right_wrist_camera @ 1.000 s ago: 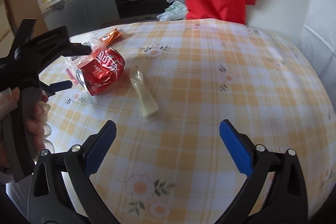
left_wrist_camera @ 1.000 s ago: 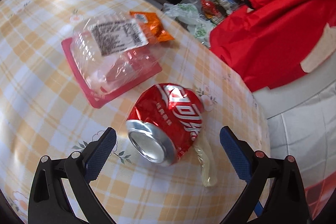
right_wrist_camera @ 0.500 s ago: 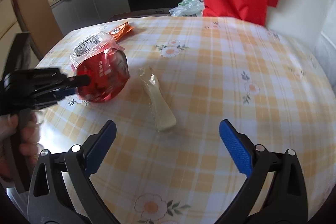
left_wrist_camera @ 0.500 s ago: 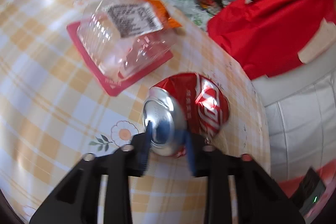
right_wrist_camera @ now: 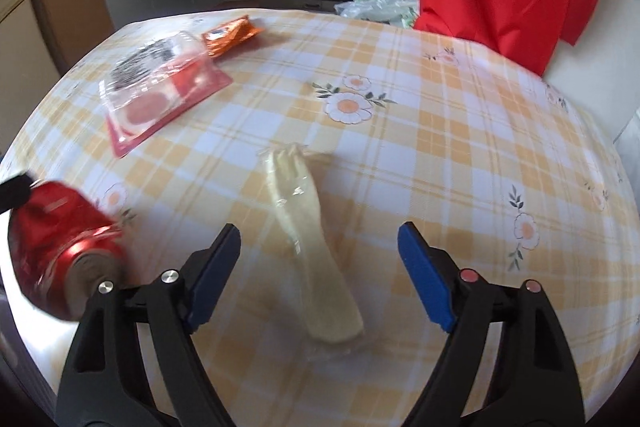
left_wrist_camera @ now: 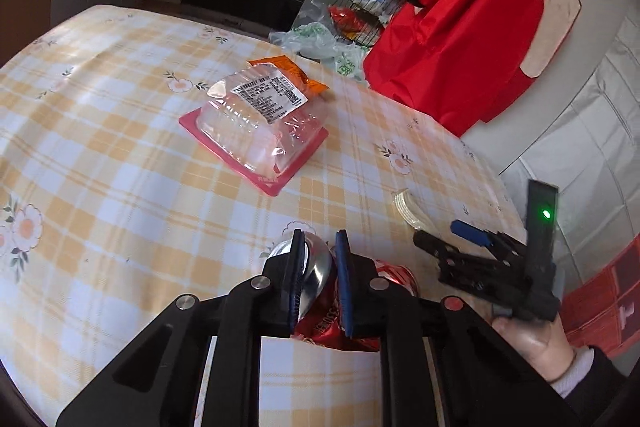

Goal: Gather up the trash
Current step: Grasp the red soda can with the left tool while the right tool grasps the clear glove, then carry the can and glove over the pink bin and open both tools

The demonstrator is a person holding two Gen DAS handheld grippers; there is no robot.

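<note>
My left gripper (left_wrist_camera: 318, 277) is shut on the rim of a crushed red soda can (left_wrist_camera: 320, 311) and holds it lifted above the table near its front edge; the can also shows at the left in the right wrist view (right_wrist_camera: 64, 247). My right gripper (right_wrist_camera: 320, 267) is open, low over the table, with a wrapped pale plastic fork (right_wrist_camera: 308, 239) lying between its fingers. A clear plastic food box on a red tray (left_wrist_camera: 256, 131) and an orange snack wrapper (left_wrist_camera: 286, 69) lie further back on the table.
The table has a yellow checked cloth with flowers (right_wrist_camera: 440, 147). A red garment (left_wrist_camera: 472, 27) hangs over a chair at the far right. Plastic bags and a wire rack of packets (left_wrist_camera: 352, 23) stand behind the table. The right gripper shows in the left wrist view (left_wrist_camera: 492, 267).
My left gripper closed on the can and lifted it back toward the table's front edge. My right gripper moved forward and down over the wrapped fork.
</note>
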